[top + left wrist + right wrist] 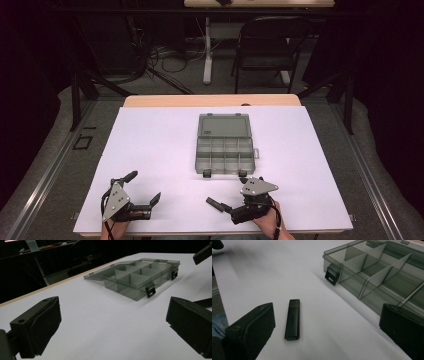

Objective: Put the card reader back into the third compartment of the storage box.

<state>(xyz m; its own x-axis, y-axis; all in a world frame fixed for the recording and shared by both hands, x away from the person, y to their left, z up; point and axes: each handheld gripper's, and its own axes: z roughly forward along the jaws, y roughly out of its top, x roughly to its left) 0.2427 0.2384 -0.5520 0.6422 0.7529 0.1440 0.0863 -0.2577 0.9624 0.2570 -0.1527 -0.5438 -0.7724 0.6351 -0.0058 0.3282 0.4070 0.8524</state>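
On the white table (165,150): a smoky grey compartment box (225,150) sits near the middle, lid laid flat behind it, two black latches hanging at its front edge.
Box interior: thin dividers split it into compartments, which look bare in both gripper views (the far corners are dim).
Black USB stick (292,318): flat on the table, in front of the box and apart from it, between the right gripper's jaws but touched by neither; in the high view it lies just left of that gripper (215,203).
Right gripper (325,332): jaws spread wide, holding nothing, low at the near edge of the table and just short of the box's front wall.
Left gripper (144,186): jaws likewise released and bare, near the table's front left, well apart from the box.
Hands: the person's hands come in at the bottom edge of the high view, one behind each gripper.
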